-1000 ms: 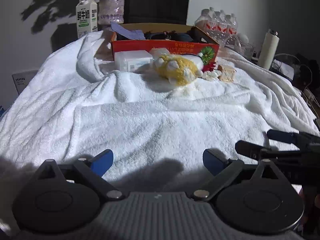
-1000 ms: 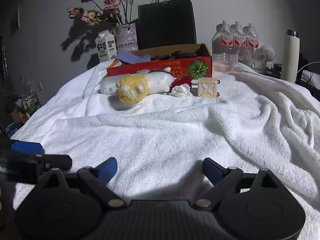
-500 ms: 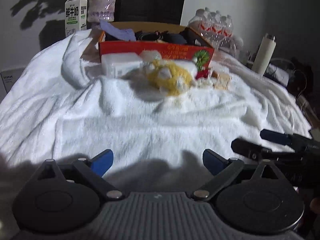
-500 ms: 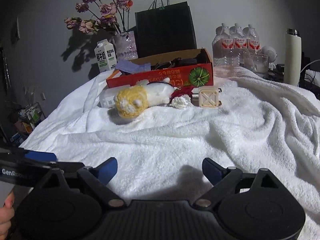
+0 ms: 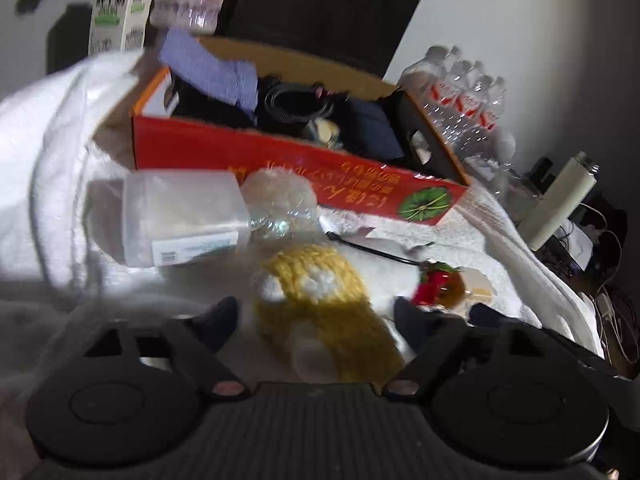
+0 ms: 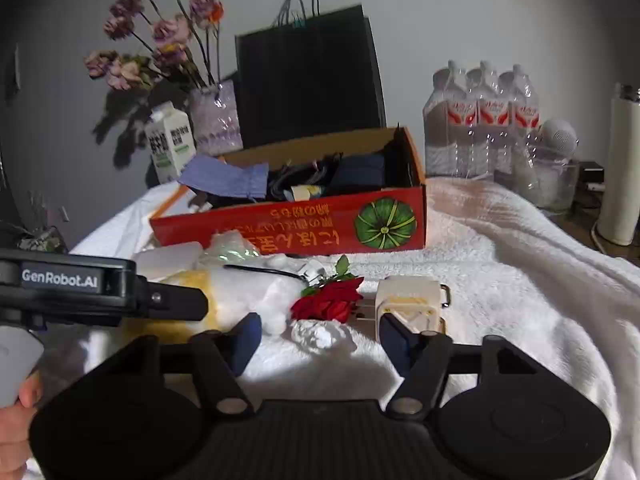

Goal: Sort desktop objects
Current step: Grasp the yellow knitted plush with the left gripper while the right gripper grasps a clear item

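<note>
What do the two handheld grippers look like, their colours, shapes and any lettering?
Both grippers are black, with round discs, angled linkage bars and a ribbed body. The right gripper has dark blue fingertips. The left gripper, seen from the side, bears white "GenRobot.AI" lettering.

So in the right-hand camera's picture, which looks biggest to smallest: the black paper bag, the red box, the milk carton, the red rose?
1. Black paper bag and red box: about alike; the box sits nearer the camera, so I won't rank them.
2. Milk carton.
3. Red rose, though closest.
</note>
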A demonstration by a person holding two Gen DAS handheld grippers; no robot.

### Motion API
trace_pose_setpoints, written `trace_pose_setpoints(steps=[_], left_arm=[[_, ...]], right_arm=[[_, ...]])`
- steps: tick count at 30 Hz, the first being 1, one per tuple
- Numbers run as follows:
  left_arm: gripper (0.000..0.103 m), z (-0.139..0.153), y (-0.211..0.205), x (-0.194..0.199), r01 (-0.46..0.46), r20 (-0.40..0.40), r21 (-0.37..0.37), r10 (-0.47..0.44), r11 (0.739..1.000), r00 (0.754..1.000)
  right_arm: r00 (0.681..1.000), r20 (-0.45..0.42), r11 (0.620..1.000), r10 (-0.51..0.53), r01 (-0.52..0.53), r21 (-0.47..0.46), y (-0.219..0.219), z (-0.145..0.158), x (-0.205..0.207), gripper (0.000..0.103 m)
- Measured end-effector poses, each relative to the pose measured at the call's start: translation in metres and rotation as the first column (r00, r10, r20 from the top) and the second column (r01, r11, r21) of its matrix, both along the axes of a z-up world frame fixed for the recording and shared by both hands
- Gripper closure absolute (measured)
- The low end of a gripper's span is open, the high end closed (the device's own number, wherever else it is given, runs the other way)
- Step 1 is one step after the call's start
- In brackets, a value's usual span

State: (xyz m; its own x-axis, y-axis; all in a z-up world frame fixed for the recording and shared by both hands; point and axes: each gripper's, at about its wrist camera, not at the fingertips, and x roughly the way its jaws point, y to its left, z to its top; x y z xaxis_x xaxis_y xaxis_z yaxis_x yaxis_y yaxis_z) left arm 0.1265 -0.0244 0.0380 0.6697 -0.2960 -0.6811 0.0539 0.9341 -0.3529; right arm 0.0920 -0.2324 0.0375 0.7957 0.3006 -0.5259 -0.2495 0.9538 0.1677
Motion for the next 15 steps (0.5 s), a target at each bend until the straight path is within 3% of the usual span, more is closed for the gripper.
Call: trace_pose_setpoints(steps=[1,4,9,13,15], left_arm=[[0.041,-0.003,0.002,0.002,-0.005,-0.011,-0.020,0.005,1.000,1.000],[0.050,0.004,0.006,-0.011,0.000,0.016,-0.020,0.001,1.000,1.000],[0.051,0.035,0.016,-0.061,0.033,0.099,0.089,-0.042,0.996,0.994],[0.051,0.047,0.018,-0.108,-0.002,0.176,0.293,-0.052,0.956,0.983],[0.051,0.044,0.023,-0.120,0.024,0.147,0.258,-0.064,0.966,0.987]], right_arm=[[1.000,-0.017,1.000,-0.002,0.002,-0.002,0.002,-0.004,0.008,0.051],[0.999,-0.046,1.000,0.000,-0.001,-0.018,0.009,-0.016,0.021,0.078],[1.000,0.009,0.999,0.017,-0.017,-0.028,0.008,-0.003,-0.005,0.082],[0.996,0.071,0.998,0.053,-0.054,0.010,0.001,0.022,-0.058,0.082],[0.988,0.084,0.987,0.132,-0.138,0.078,0.001,0.031,-0.088,0.082]])
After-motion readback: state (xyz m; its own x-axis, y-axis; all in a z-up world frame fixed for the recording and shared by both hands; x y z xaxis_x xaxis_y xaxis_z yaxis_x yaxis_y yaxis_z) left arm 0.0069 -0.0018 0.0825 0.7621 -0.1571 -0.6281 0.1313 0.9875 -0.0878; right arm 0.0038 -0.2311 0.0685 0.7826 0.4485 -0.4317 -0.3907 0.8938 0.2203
